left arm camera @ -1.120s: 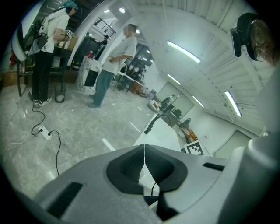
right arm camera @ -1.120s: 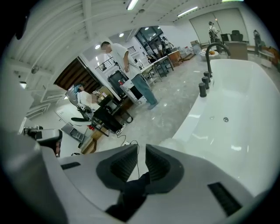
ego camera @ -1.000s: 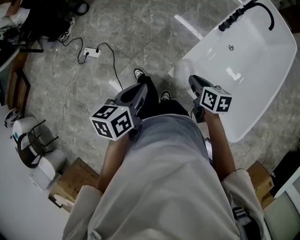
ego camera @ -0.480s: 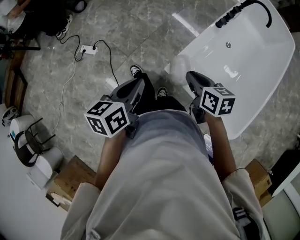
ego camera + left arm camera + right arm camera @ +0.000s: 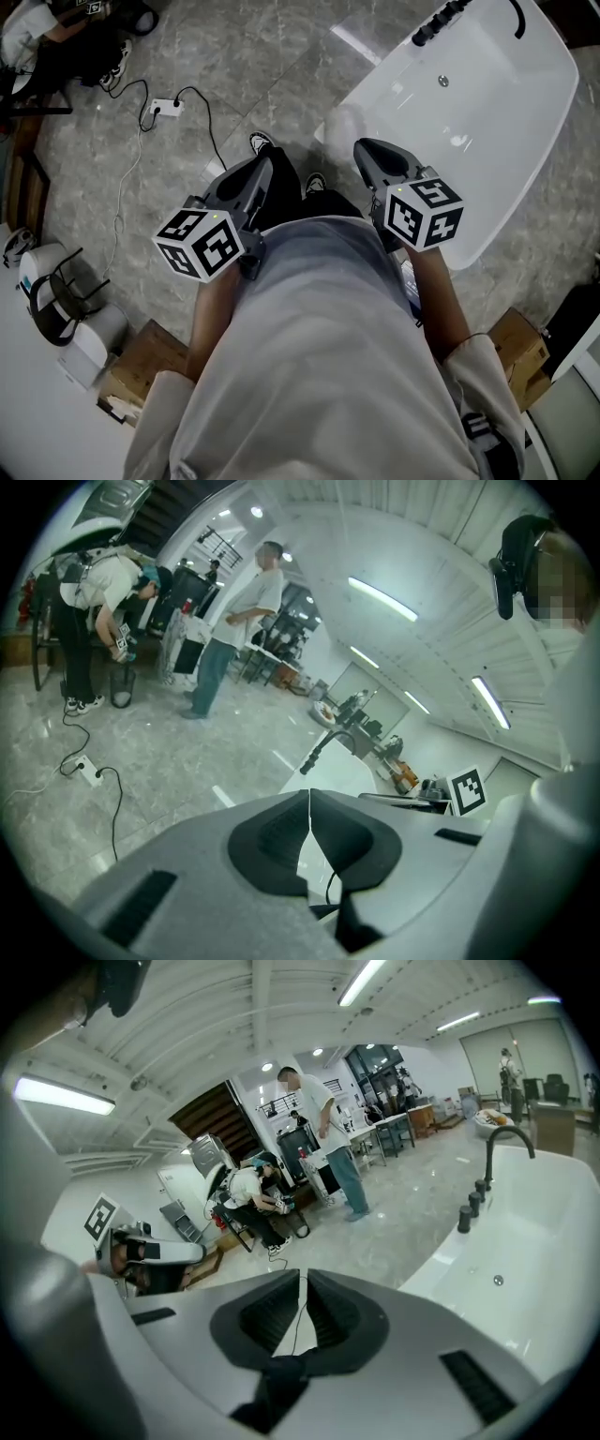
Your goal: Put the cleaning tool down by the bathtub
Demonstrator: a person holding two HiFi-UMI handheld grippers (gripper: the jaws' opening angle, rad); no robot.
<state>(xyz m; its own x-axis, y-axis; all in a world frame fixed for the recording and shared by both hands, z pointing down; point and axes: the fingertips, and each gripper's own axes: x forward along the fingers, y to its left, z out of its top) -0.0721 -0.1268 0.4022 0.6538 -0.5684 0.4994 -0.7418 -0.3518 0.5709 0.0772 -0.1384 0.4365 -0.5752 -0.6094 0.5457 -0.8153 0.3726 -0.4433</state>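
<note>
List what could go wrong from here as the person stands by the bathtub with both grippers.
1. The cable from the power strip trails over the floor near the person's shoes; a step could snag it.
2. The right gripper, whose jaws have just been closing with nothing between them, is near the bathtub edge and might knock it.
3. Neither it nor the shut left gripper holds a cleaning tool, so nothing can be put down.

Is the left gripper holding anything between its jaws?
No, the left gripper has its jaws closed tip to tip, with nothing caught between them.
</note>
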